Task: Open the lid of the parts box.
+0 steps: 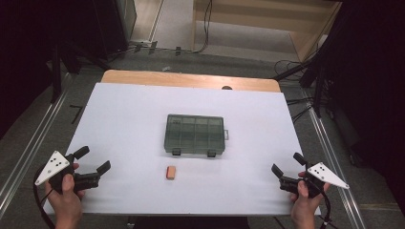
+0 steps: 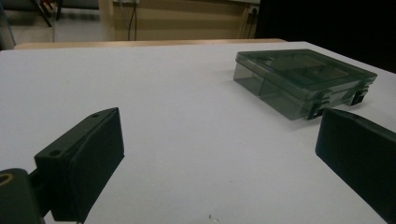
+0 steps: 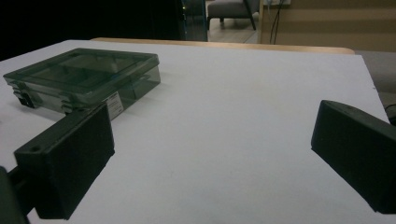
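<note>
Meanwhile, a person's two hands rest at the near corners of a white table (image 1: 133, 119), each holding a two-jaw gripper. The left gripper (image 1: 93, 160) sits at the near left corner, its jaws spread wide with nothing between them; its grey three-cornered plate faces up. The right gripper (image 1: 286, 164) sits at the near right corner, its jaws likewise wide apart and holding nothing. Both point inward and away from the person, toward the middle of the table.

At the centre of the table lies a flat, see-through grey storage box (image 1: 195, 134) with its lid closed. Dividers show through the lid, splitting the inside into small compartments. Two dark latches sit on the side facing the person, and a small tab sticks out from its right end. What the compartments hold cannot be told.

Just in front of the box, a little toward the person, lies a small orange block (image 1: 171, 172), alone on the white surface. It is near the box but not touching it, and well apart from both grippers, roughly midway between them.

From the left gripper view, the box (image 2: 303, 81) lies ahead and to the right, beyond the two black jaws, with bare table between them. From the right gripper view, the box (image 3: 86, 77) lies ahead and to the left, a white label on its side wall.

A wooden edge (image 1: 191, 78) runs along the far side of the white surface, with grey floor and cables beyond.
</note>
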`<action>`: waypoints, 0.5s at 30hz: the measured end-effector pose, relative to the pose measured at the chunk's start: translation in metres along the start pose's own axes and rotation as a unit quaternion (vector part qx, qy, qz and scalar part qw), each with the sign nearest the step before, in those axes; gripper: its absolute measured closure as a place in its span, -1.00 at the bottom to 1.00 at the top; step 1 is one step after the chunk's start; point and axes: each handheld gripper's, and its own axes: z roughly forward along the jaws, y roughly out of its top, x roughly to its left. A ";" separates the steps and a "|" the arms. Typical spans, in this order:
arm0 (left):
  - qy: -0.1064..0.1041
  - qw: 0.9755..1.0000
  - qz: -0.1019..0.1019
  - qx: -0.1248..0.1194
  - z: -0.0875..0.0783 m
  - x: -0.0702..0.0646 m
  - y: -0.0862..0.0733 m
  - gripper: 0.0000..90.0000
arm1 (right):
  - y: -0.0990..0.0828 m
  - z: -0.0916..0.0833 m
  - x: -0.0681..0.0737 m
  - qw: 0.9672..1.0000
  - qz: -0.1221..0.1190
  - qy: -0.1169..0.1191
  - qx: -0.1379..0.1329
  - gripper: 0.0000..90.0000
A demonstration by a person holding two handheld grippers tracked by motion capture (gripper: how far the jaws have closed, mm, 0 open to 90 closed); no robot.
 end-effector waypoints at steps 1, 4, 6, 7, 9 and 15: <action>-0.001 1.000 -0.005 -0.003 0.000 0.000 0.001 -0.98 | 0.000 0.000 0.000 1.000 -0.002 0.000 0.000 -1.00; -0.004 1.000 -0.010 -0.012 0.000 -0.002 0.006 -0.98 | 0.001 -0.002 0.002 1.000 0.004 0.002 -0.004 -1.00; -0.006 1.000 -0.009 -0.019 0.000 -0.006 0.010 -0.98 | 0.002 -0.003 0.003 1.000 0.003 0.003 -0.006 -1.00; -0.003 1.000 -0.006 -0.018 0.001 -0.008 0.012 -0.98 | 0.004 -0.003 0.005 1.000 0.001 0.008 -0.007 -1.00; -0.004 1.000 -0.002 -0.018 0.002 -0.012 0.015 -0.98 | 0.006 -0.004 0.007 1.000 -0.003 0.009 -0.008 -1.00; -0.008 1.000 0.015 -0.009 0.010 -0.023 0.021 -0.98 | 0.017 -0.004 0.016 1.000 -0.010 0.014 -0.013 -1.00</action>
